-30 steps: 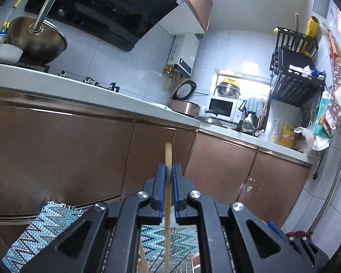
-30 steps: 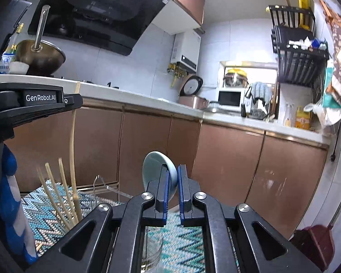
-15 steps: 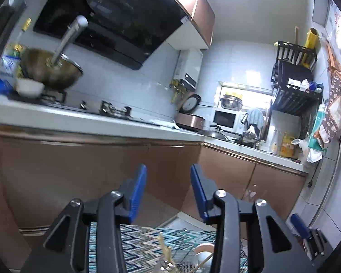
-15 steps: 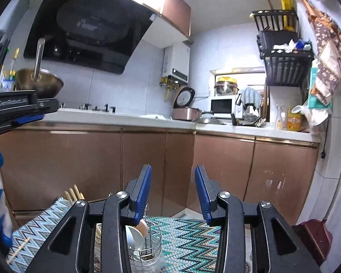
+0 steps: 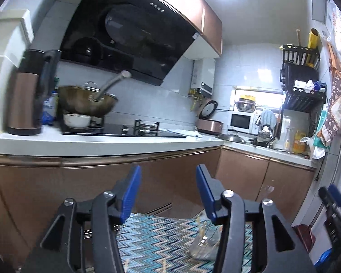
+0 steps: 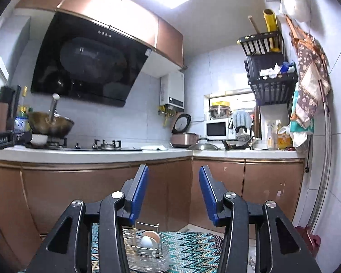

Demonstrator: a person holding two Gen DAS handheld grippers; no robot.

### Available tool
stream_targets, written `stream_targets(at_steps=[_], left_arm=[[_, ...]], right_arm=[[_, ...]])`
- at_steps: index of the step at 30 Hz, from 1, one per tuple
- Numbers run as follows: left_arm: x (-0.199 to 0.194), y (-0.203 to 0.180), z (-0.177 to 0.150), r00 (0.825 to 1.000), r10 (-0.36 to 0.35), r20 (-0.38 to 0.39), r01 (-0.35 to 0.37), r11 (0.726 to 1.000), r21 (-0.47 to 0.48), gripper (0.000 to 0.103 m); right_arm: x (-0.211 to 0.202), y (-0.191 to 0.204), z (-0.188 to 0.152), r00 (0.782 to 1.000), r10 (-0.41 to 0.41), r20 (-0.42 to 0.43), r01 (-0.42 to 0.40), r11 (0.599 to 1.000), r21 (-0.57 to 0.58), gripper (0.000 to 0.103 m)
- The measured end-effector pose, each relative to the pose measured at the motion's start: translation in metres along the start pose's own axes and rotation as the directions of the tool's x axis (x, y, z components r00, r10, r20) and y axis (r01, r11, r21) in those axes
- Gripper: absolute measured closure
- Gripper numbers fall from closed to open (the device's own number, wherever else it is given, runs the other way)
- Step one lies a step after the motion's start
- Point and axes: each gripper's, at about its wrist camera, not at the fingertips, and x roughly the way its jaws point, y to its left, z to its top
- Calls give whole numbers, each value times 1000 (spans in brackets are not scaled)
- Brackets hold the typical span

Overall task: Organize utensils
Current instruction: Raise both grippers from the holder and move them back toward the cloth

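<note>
A wire utensil holder (image 6: 147, 253) stands low on a zigzag cloth (image 6: 193, 248). It holds a white spoon (image 6: 146, 242), a tan spoon (image 6: 152, 235) and several chopsticks (image 6: 130, 248). My right gripper (image 6: 173, 169) is raised above and behind the holder, its jaws opening with nothing between them. My left gripper (image 5: 167, 170) is also up high, its jaws opening and empty. The holder (image 5: 204, 243) is blurred below it on the cloth (image 5: 161, 238). Each gripper shows at the edge of the other's view: the left gripper (image 6: 2, 140) and the right gripper (image 5: 334, 202).
Brown cabinets (image 6: 102, 188) and a white counter (image 6: 91, 153) run ahead and turn a corner. On it are a wok (image 5: 86, 102), a kettle (image 5: 25, 100), a stove (image 5: 125, 132), a rice cooker (image 6: 184, 136) and a microwave (image 6: 217, 128). A black rack (image 6: 270, 72) hangs at right.
The left gripper let go of a chopstick and the right let go of a pale spoon. Both opened, rose and drew back from the holder.
</note>
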Motion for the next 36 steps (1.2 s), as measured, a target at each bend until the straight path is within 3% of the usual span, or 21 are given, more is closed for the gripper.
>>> stream_targets(at_steps=[12, 19, 26, 32, 36], left_arm=[[-82, 55, 4, 998, 62, -13, -62, 997, -44, 54], [-106, 77, -3, 996, 84, -32, -86, 994, -65, 53], [-113, 90, -8, 995, 95, -40, -98, 993, -72, 53], [-113, 98, -13, 994, 101, -48, -105, 992, -75, 51], [-98, 102, -22, 990, 101, -93, -108, 991, -73, 50]], right_arm=[[-62, 33, 22, 995, 95, 14, -95, 996, -3, 50], [-85, 46, 18, 992, 126, 16, -126, 992, -14, 31], [-97, 52, 14, 990, 142, 11, -142, 990, -3, 15], [-100, 54, 14, 990, 144, 13, -144, 990, -6, 13], [-91, 58, 9, 987, 161, -23, -161, 987, -2, 13]])
